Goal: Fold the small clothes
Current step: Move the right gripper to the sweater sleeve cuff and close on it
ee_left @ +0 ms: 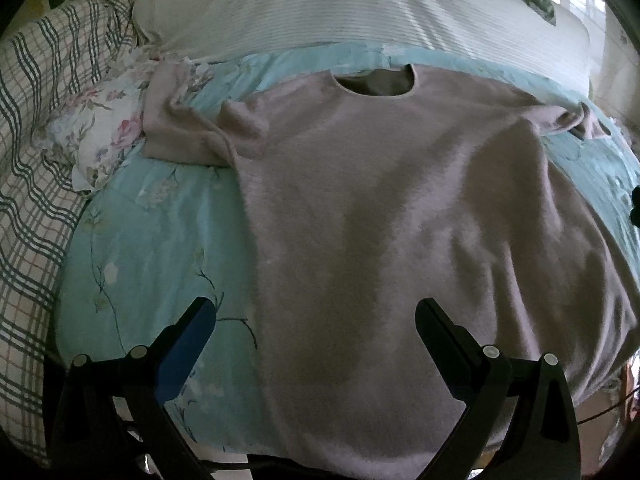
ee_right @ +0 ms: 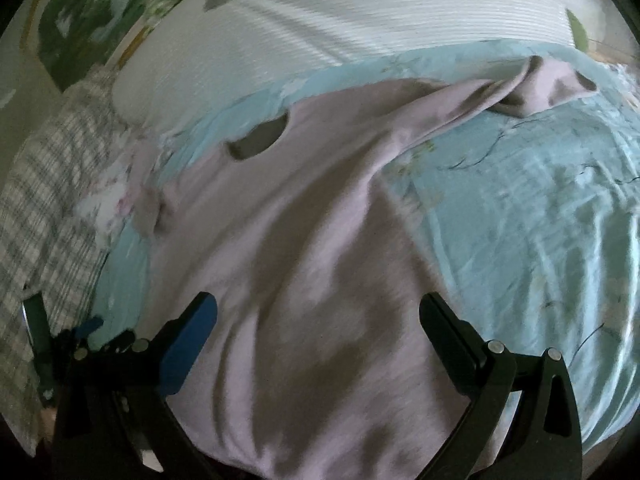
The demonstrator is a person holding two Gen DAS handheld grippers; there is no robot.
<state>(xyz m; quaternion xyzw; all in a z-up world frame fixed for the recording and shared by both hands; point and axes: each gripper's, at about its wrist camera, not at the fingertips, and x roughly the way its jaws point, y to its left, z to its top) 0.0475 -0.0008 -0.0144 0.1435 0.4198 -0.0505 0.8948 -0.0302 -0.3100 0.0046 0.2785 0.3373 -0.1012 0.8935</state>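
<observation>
A pale pink short-sleeved top (ee_left: 380,200) lies spread flat on a light blue floral bedcover (ee_left: 160,240), neckline (ee_left: 376,80) away from me, hem toward me. Its left sleeve (ee_left: 180,132) is crumpled; its right sleeve (ee_left: 572,120) is bunched. My left gripper (ee_left: 316,312) is open and empty, just above the lower left part of the top. In the right wrist view the top (ee_right: 312,260) fills the middle, neckline (ee_right: 258,140) at upper left, right sleeve (ee_right: 540,88) at upper right. My right gripper (ee_right: 318,308) is open and empty above the lower part of the top.
A white ribbed pillow (ee_left: 340,8) lies beyond the top. A plaid blanket (ee_left: 36,160) and a floral cloth (ee_left: 104,128) sit at the left. Blue bedcover (ee_right: 520,220) extends to the right. The left gripper's body (ee_right: 60,344) shows at the right view's lower left.
</observation>
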